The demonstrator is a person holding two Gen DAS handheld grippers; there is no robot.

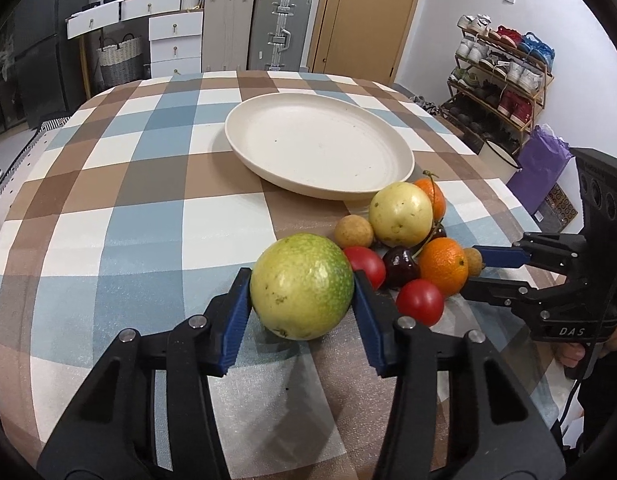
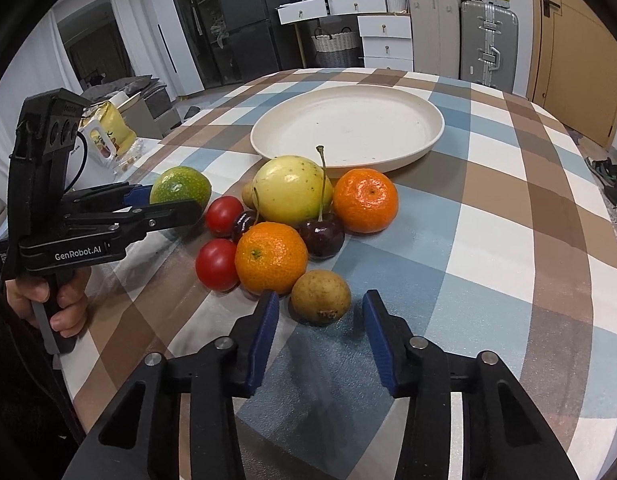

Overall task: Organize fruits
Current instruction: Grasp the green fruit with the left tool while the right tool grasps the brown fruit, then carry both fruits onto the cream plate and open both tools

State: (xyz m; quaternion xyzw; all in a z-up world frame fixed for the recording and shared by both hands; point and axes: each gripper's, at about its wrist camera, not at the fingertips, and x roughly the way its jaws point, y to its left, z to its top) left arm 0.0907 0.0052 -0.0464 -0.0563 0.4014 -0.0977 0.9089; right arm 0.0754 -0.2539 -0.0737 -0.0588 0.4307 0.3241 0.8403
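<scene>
On the checked tablecloth lies a pile of fruit in front of a cream plate [image 1: 316, 144]. My left gripper [image 1: 301, 280] is shut on a green-yellow round fruit [image 1: 302, 300] at the pile's left end, with both blue pads pressed to its sides. My right gripper [image 2: 321, 300] stands open around a small brown longan [image 2: 320, 294], with a narrow gap on each side. Behind the longan lie two mandarins [image 2: 270, 256], two red tomatoes [image 2: 216, 264], dark cherries [image 2: 321, 238] and a pale yellow fruit [image 2: 292, 190]. The plate [image 2: 348, 120] holds nothing.
A second brown longan [image 1: 353, 232] sits by the yellow fruit. A person's hand [image 2: 64, 308] grips the left tool's handle. The round table's edge curves close on the right [image 2: 604, 240]. Suitcases [image 1: 282, 28], drawers and a shoe rack [image 1: 504, 80] stand beyond the table.
</scene>
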